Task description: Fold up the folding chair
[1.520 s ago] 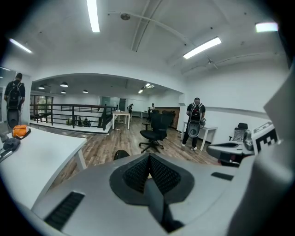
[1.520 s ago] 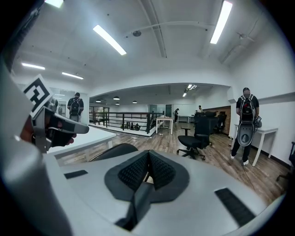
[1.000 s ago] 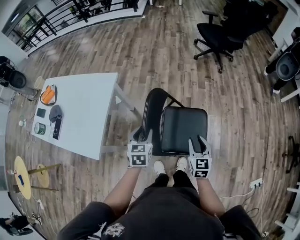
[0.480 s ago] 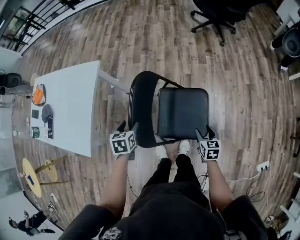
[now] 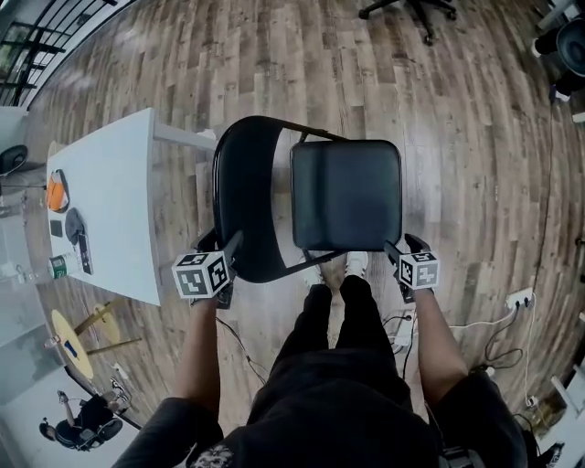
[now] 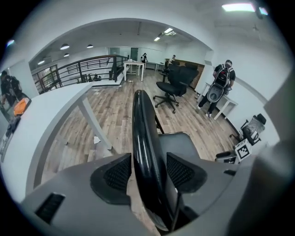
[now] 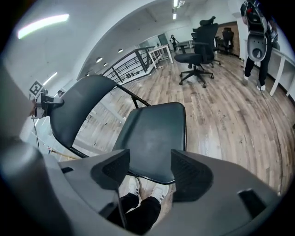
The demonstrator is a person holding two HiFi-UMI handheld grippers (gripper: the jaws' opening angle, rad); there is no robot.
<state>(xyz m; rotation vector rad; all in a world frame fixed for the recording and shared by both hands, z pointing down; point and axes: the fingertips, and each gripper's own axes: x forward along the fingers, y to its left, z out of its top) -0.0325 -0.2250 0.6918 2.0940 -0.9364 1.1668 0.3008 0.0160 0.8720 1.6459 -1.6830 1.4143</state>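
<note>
**Folding chair, still unfolded, at the moment of first approach.** The folding chair (image 5: 347,196) stands open at the centre of the head view, directly in front of the person, with its seat (image 7: 152,138) level and to the right and its rounded backrest (image 5: 245,196) to the left. Compared with a second ago, both hands have come down to the chair and the jaws of both tools have just been opening. The left gripper (image 5: 226,249) now stands wide and straddles the near rim of the backrest, which passes between the pads without being clamped. The right gripper (image 5: 402,247) is also wide, its pads framing the seat's near edge but not closed on it. Judged from this, the fold itself has not begun. Both tools are placed for a grasp, and closing on the backrest and seat is probably the next requirement. The person's shoes (image 5: 347,267) show just under the seat's near edge. The chair rests on a wood-plank floor (image 5: 439,110). A white table (image 5: 110,201) with small items on it stands just to the left, an office chair (image 5: 411,9) is far beyond, a cable (image 5: 475,320) trails near right, and a railing (image 6: 87,69) bounds the far left.
</note>
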